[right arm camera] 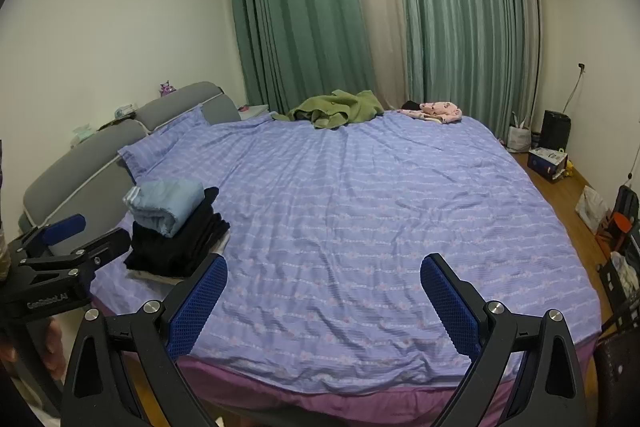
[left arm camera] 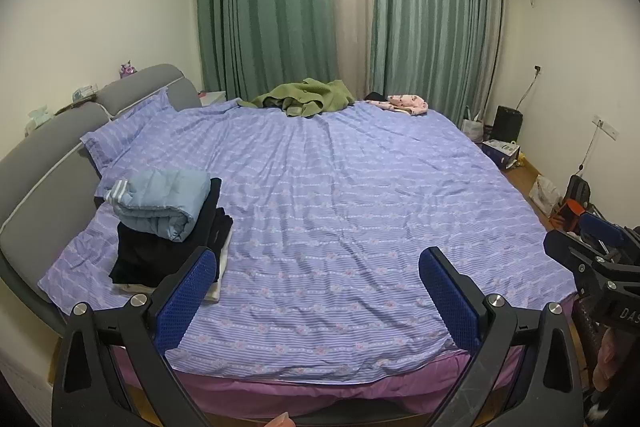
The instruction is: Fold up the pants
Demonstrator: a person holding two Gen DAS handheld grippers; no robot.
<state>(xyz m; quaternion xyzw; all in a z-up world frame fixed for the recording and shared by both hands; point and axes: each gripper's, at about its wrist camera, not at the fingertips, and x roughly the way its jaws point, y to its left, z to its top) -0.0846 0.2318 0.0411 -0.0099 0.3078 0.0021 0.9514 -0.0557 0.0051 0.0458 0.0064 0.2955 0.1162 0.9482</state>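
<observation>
the left gripper (left arm camera: 316, 279) hangs above the near edge of the bed (left arm camera: 360, 195), its blue padded fingers (left arm camera: 188, 291) spread wide with nothing between them and nothing touching them. the right gripper (right arm camera: 322, 285) is in the same state, fingers (right arm camera: 448, 303) splayed far apart and empty over the near part of the bed. both point forward toward the far curtains (right arm camera: 312, 19), held side by side at about the same height; each shows at the edge of the other's view, the right one at the right rim of the left wrist view, the left one at the left rim of the right wrist view. part of a hand (left arm camera: 608, 363) shows below the right tool's body.

to the near left, just past the left finger of each tool, sits a stack of folded clothes (left arm camera: 168, 227): a light blue folded piece (left arm camera: 160, 203) on top of black folded pants (left arm camera: 160, 255), with a white layer underneath, beside the grey headboard (left arm camera: 44, 187). at the far edge of the bed lie a crumpled green garment (left arm camera: 308, 99) and, to its right, a pink garment (left arm camera: 404, 103), well apart from both tools. the purple striped sheet between is bare and lightly creased.
</observation>
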